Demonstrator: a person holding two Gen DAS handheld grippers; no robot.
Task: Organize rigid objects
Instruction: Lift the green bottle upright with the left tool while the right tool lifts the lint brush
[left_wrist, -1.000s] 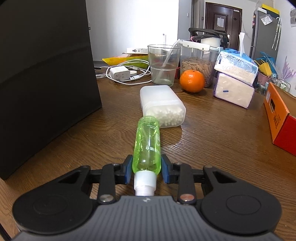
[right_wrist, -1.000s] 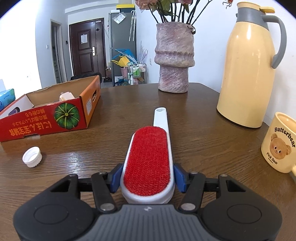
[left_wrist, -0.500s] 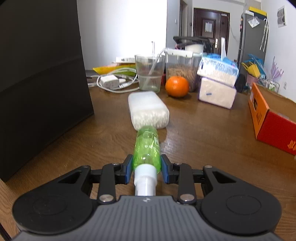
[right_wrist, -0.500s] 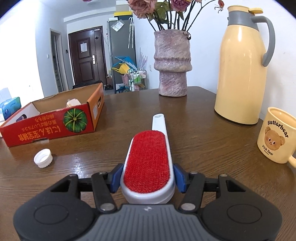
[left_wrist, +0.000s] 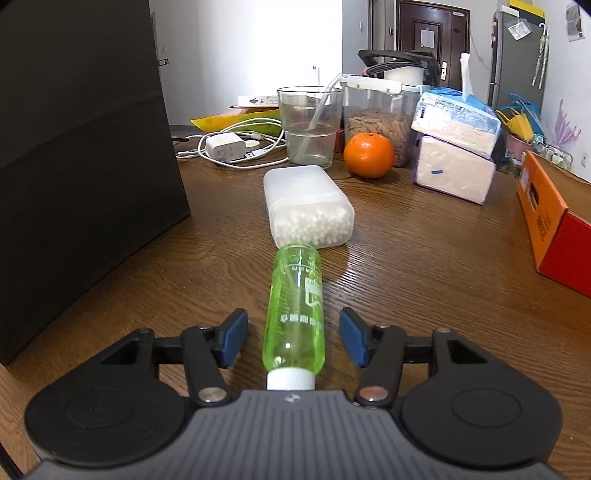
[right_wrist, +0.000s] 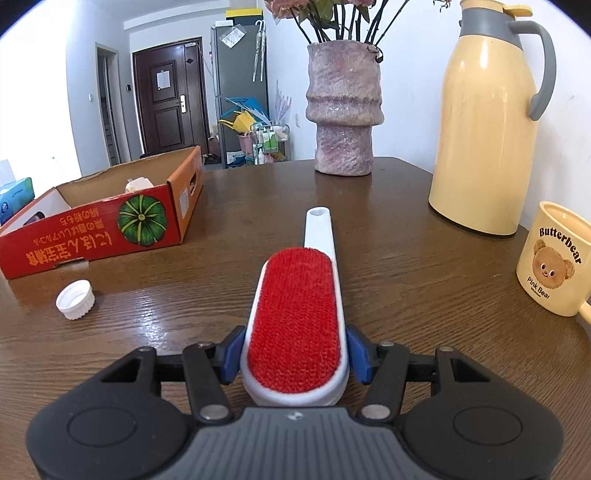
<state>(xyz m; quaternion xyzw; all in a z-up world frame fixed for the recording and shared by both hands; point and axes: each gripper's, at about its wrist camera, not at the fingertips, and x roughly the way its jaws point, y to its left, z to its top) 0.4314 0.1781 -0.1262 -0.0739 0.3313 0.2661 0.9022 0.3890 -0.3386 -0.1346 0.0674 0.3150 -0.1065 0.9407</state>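
The wooden worktop (left_wrist: 424, 258) carries everything. The red lint brush (right_wrist: 295, 325) lies with its white handle pointing away — the right gripper (right_wrist: 295, 354) has its fingers closed on the brush head. The green bottle (left_wrist: 295, 314) lies between the left gripper's (left_wrist: 293, 339) fingers — spread wide, not touching it — its base just beside a cotton swab box (left_wrist: 306, 205).

Cotton swab box (left_wrist: 308, 205) blocking straight ahead of green bottle (left_wrist: 295, 314), black cabinet (left_wrist: 81, 147) walling left, bare tabletop (left_wrist: 424, 258) rightward
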